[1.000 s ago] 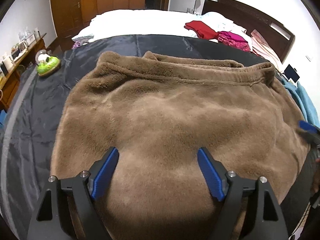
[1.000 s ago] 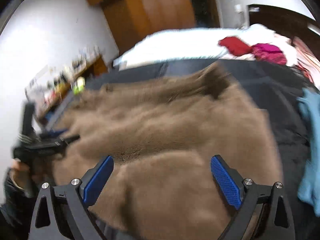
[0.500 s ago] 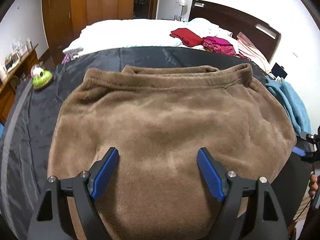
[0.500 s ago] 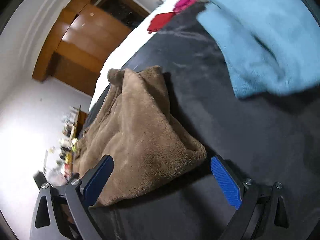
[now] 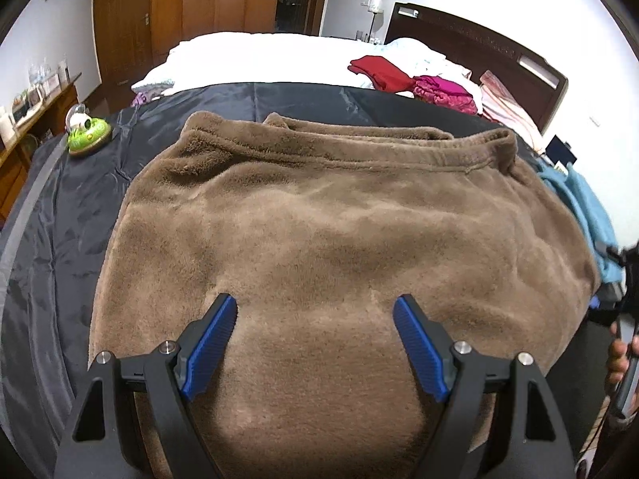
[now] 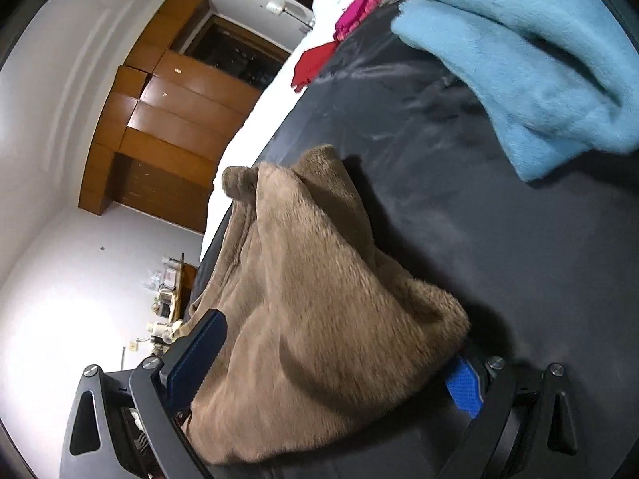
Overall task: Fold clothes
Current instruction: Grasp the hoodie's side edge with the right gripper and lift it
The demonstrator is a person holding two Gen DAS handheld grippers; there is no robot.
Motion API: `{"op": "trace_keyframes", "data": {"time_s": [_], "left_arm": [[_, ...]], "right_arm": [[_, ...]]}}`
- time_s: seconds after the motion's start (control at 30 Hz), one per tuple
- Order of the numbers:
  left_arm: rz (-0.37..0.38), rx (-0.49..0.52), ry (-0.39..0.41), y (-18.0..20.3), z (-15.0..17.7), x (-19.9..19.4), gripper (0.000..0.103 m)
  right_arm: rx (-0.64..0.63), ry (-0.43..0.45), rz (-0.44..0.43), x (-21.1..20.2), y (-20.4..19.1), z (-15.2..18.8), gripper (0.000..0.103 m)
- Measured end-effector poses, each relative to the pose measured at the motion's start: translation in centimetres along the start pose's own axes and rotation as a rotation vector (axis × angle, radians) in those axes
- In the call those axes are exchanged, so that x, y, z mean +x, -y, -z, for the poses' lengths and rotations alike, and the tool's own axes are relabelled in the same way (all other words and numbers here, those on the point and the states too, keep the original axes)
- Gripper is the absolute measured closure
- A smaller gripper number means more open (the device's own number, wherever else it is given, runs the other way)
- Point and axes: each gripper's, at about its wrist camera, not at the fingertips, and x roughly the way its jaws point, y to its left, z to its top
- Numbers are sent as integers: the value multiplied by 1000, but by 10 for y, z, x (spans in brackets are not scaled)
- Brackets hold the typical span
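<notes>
Your left gripper [image 5: 315, 335] hangs with its jaws wide over the near part of the brown fleece garment [image 5: 339, 239], gripping nothing; your right gripper [image 6: 331, 363] is rolled on its side with a corner of that fleece between its wide-set jaws, but whether the pads press it you cannot tell. The garment lies spread on the dark bedcover [image 5: 52, 239]; beyond it lie a blue fleece [image 6: 531, 60], then red and pink clothes [image 5: 411, 80] by the headboard [image 5: 479, 44].

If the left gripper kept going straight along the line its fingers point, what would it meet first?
The brown fleece garment. The left gripper is open and tilted down over it, and fleece fills the view between and ahead of its fingers, so it would probably land on the garment's top face. How much gap remains is unclear.
</notes>
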Motion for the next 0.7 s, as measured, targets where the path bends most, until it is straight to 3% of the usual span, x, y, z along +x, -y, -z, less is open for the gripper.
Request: {"op": "trace_keyframes", "data": {"time_s": [0.23,0.3,0.37,0.43,0.7], "left_arm": [[11,-10,2,-4,0,2,19],[5,-5,4,-2,1,3,19],[0,0,5,-2,1,3,18],[-1,2,6,-1,1,3,18],[-2,6,10,0,2,3,18]], "right_arm": [[-35,26,2,20,-14,-2,5],[-47,18,13,21,-15,-2,12],[-56,7,25,24,-15,-2,32],[-58,-3,22,25,-12,-2,40],[-80,-21,13,22,-7,-8,41]]}}
